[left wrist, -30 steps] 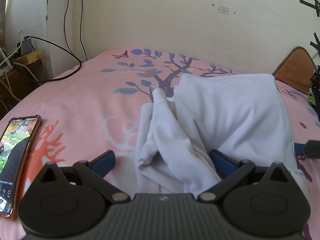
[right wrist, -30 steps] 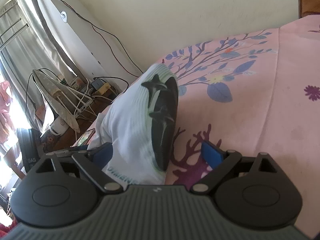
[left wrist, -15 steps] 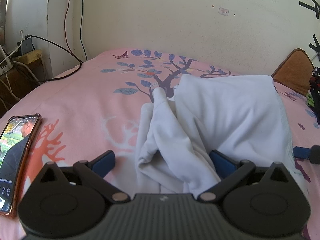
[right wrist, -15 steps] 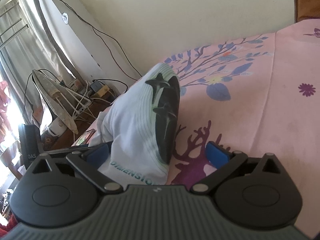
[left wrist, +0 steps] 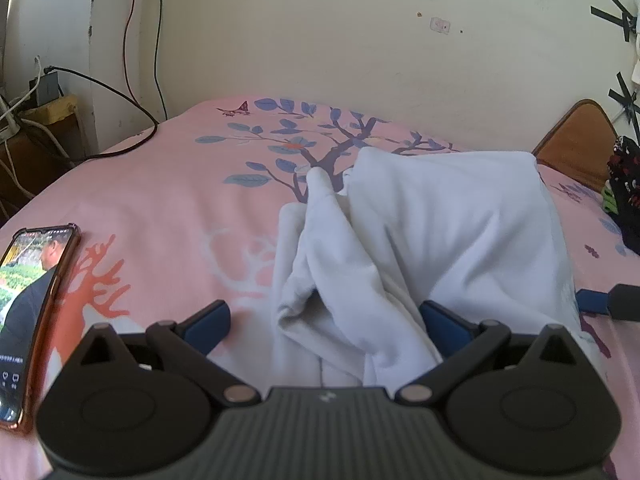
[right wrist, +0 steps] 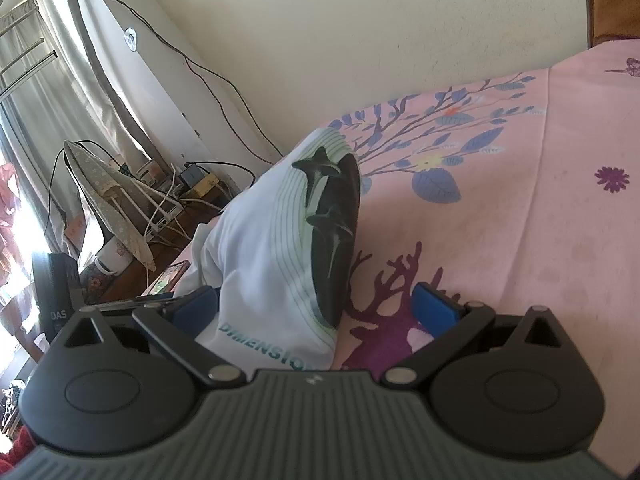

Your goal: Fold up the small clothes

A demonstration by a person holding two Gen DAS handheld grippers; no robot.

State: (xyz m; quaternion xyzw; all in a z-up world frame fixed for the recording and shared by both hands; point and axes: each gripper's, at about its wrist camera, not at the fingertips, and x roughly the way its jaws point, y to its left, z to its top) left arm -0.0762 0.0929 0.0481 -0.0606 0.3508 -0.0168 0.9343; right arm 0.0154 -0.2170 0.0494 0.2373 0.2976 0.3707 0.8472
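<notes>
A small white shirt (left wrist: 432,240) lies bunched on the pink bedsheet (left wrist: 168,208). Its near folds lie between the wide-apart blue pads of my left gripper (left wrist: 326,320), which is open. In the right wrist view the same shirt (right wrist: 276,248) shows its dark whale print and teal lettering. It lies between the spread pads of my right gripper (right wrist: 316,306), which is open too. The right gripper's tip shows at the right edge of the left wrist view (left wrist: 612,300).
A phone (left wrist: 28,292) with a lit screen lies on the bed at the left. Cables (left wrist: 100,128) and a wooden shelf stand past the bed's left edge. Dark clothes (left wrist: 624,192) and a brown headboard (left wrist: 576,136) are at the right. An ironing board (right wrist: 108,192) stands beside the bed.
Both grippers have stayed open with the shirt between their pads. The right wrist view has shifted slightly and the shirt sits a little nearer. The right gripper's tip has moved lower in the left view.
</notes>
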